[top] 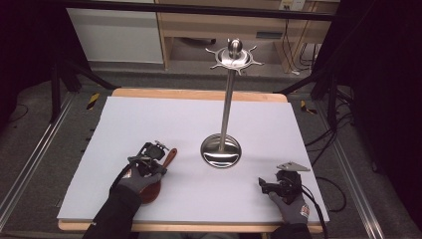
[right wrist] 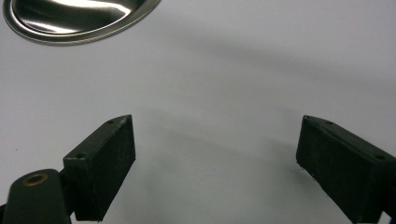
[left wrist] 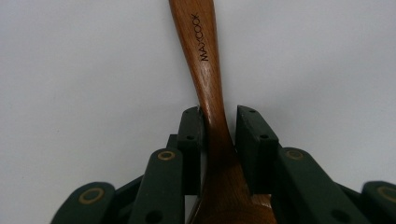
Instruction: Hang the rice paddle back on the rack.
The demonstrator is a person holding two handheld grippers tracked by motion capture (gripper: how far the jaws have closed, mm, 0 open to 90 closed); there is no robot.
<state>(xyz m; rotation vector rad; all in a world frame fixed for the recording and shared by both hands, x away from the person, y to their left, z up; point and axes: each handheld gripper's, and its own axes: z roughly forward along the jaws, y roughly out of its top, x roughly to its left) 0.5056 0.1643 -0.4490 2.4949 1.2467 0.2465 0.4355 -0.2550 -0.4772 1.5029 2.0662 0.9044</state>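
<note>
Left gripper view: my left tool (left wrist: 219, 135) clamps the spoon (left wrist: 205, 70) handle | right tool (right wrist: 215, 154) jaws apart over the bench (top: 149, 124) | stand (top: 221, 152) between.

On the white table (top: 149, 119), the left tool (top: 158, 149) sits over a wooden spoon (top: 166, 160) beside a steel stand (top: 224, 144).

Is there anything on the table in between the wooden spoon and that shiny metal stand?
Nothing visible. The wooden spoon lies at the left gripper, whose jaws sit on either side of its handle. Between it and the metal stand there is just bare white table cover. The right gripper rests open, off to the other side.
</note>
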